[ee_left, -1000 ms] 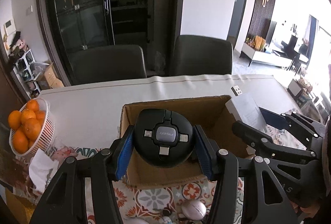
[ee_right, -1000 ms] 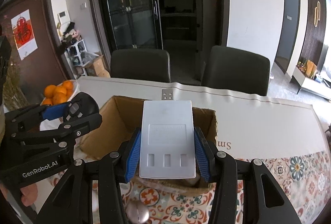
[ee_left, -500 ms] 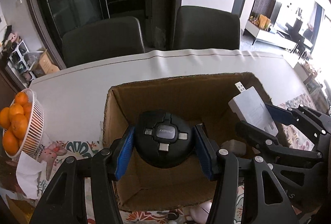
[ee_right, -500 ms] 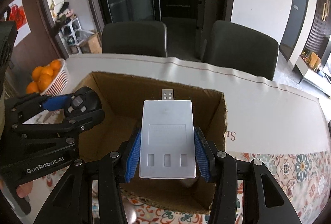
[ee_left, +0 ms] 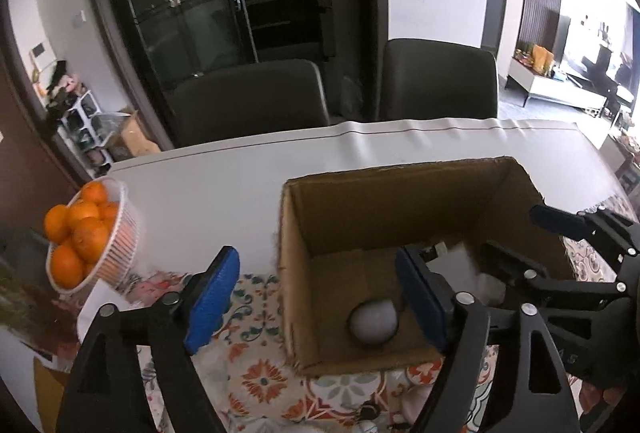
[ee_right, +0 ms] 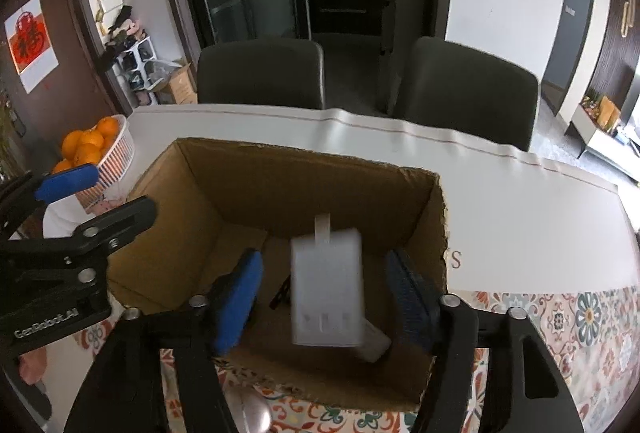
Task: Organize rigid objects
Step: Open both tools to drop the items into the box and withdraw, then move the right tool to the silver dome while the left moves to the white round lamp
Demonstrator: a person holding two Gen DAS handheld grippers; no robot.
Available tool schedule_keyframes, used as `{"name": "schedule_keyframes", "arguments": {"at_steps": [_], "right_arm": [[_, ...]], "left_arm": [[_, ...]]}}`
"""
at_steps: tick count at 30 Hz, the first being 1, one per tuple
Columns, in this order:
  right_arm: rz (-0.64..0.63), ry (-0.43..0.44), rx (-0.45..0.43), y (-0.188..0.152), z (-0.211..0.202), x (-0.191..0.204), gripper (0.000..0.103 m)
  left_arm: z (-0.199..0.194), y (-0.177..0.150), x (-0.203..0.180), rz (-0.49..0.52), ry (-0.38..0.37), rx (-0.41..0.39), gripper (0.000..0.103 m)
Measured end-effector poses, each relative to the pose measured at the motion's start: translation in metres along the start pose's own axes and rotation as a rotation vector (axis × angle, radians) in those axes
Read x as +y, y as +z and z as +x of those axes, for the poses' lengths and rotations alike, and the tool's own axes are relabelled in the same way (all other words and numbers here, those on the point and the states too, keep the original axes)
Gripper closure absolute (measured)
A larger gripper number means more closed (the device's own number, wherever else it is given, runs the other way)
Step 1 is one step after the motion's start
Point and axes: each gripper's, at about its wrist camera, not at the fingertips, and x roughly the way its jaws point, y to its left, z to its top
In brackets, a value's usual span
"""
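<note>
An open cardboard box (ee_left: 400,201) (ee_right: 304,173) stands on the table. My left gripper (ee_left: 320,297) is open and empty over the box's left wall. My right gripper (ee_right: 328,293) is open above the box. The white flat adapter (ee_right: 326,293) is blurred between the right fingers, loose and falling into the box. A grey round object (ee_left: 374,321) lies on the box floor. The black round cable hub is out of sight. The right gripper shows in the left wrist view (ee_left: 520,237). The left gripper shows in the right wrist view (ee_right: 88,201).
A white basket of oranges (ee_left: 86,237) (ee_right: 100,149) stands at the table's left. Two dark chairs (ee_left: 248,97) stand behind the table. A patterned cloth (ee_left: 256,369) covers the near table. A silvery round object (ee_right: 252,413) lies in front of the box.
Both grippers opened. The black hub left the left gripper and dropped out of sight. The white adapter left the right gripper's hold and is dropping into the box.
</note>
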Motion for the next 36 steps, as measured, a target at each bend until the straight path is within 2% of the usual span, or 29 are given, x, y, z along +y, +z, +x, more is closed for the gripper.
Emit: {"name": "schedule_keyframes", "arguments": {"at_steps": [14, 25, 31, 36], "right_arm": [[-0.036, -0.058, -0.106, -0.024, -0.061, 0.029, 0.035], [-0.064, -0.033, -0.137, -0.048, -0.09, 0.049, 0.035], [-0.085, -0.01, -0.131, -0.061, -0.089, 0.06, 0.035], [-0.089, 0.018, -0.083, -0.076, -0.075, 0.064, 0.035]], "left_arm": [[-0.058, -0.036, 0.016, -0.03, 0.052, -0.059, 0.004], [-0.091, -0.072, 0.028, -0.103, 0.148, -0.075, 0.002], [-0.088, -0.093, 0.033, -0.122, 0.16, -0.036, 0.002], [-0.078, -0.11, 0.033, -0.128, 0.157, 0.014, 0.002]]}}
